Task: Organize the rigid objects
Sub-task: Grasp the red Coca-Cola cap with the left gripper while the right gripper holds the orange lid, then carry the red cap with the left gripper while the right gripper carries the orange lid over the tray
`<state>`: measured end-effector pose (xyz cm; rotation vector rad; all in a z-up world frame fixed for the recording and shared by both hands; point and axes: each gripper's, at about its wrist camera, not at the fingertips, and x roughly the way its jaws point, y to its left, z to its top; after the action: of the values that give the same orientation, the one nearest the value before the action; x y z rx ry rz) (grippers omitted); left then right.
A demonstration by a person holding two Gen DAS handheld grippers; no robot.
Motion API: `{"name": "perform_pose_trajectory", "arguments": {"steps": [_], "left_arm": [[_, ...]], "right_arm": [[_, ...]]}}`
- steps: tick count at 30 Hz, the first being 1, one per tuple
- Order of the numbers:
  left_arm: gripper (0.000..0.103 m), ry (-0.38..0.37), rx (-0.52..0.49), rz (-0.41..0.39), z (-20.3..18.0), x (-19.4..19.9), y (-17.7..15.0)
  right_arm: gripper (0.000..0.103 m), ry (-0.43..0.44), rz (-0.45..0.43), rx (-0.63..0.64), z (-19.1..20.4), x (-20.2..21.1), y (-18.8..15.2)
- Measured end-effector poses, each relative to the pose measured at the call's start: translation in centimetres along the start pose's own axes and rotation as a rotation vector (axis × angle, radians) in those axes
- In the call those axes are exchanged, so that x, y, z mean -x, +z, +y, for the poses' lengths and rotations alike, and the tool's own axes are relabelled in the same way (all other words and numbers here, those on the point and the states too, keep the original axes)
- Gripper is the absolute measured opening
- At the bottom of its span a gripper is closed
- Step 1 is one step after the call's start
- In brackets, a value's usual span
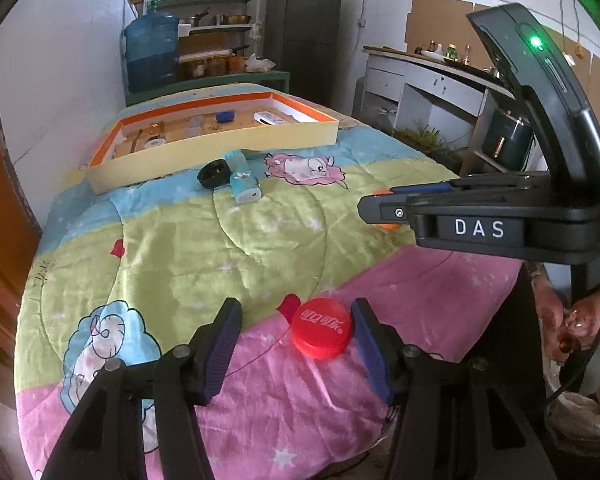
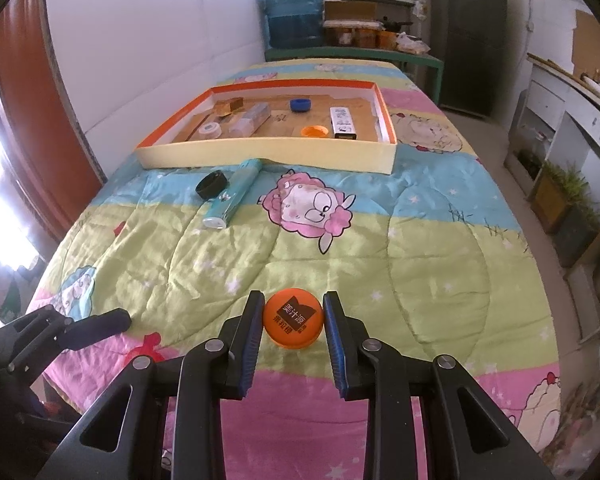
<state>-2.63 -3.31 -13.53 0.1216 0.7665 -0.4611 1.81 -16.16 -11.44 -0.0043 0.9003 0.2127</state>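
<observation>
Left hand-held gripper (image 1: 296, 336) is open wide over the cartoon-print quilt (image 1: 180, 240) on the bed; the round red plastic bottle cap (image 1: 321, 328) lies flat between its fingers, off-centre, touching or nearly touching the right-side pad (image 1: 370, 340), with a clear gap to the other. Right hand-held gripper (image 2: 293, 322) is closed on the round orange plastic bottle cap (image 2: 292, 318), both pads against its rim. Next move likely hinges on centring the left gripper on the red cap. The shallow orange-rimmed cardboard tray (image 2: 260, 158) lies straight ahead, well apart from both. Black round lid (image 2: 211, 185) and light-blue rectangular box (image 2: 232, 194) sit just before the tray. Only the right wrist view shows a second orange cap (image 2: 314, 131) inside the tray; only the left view shows the red cap.
</observation>
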Motion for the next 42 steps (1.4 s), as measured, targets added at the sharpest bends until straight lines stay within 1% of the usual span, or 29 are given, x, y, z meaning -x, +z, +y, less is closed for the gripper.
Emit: {"name": "perform_pose_trajectory", "arguments": {"steps": [2,6,7,8,11,17,27,36,42], "left_arm": [[0.053,0.017,-0.008,-0.007,-0.2,0.1,-0.2],[0.038,0.036,-0.015,-0.016,-0.3,0.3,-0.3],[0.036,0.040,-0.012,-0.016,-0.2,0.3,-0.3],[0.031,0.045,-0.006,-0.016,-0.1,0.4,-0.3],[0.031,0.039,0.013,-0.016,0.3,0.5,-0.2],[0.031,0.042,0.011,-0.015,0.3,0.4,-0.1],[0.031,0.037,0.039,-0.017,1.0,0.5,0.4],[0.031,0.055,0.052,-0.044,1.9,0.8,2.1],[0.031,0.068,0.078,-0.070,3.2,0.9,3.9]], "right_arm": [[0.031,0.001,0.004,0.000,0.0,-0.1,-0.1],[0.031,0.004,0.006,-0.002,0.0,-0.2,-0.2],[0.031,0.005,0.006,-0.001,0.0,-0.2,-0.2],[0.031,0.006,0.006,0.000,0.1,-0.2,-0.2],[0.031,0.008,0.007,0.005,0.2,-0.3,-0.2],[0.031,0.011,0.008,0.006,0.2,-0.4,-0.2],[0.031,0.014,0.003,0.012,0.4,-0.5,0.3],[0.031,0.023,-0.009,0.028,0.8,-0.8,1.4],[0.031,0.029,-0.012,0.039,0.9,-1.3,2.3]]}}
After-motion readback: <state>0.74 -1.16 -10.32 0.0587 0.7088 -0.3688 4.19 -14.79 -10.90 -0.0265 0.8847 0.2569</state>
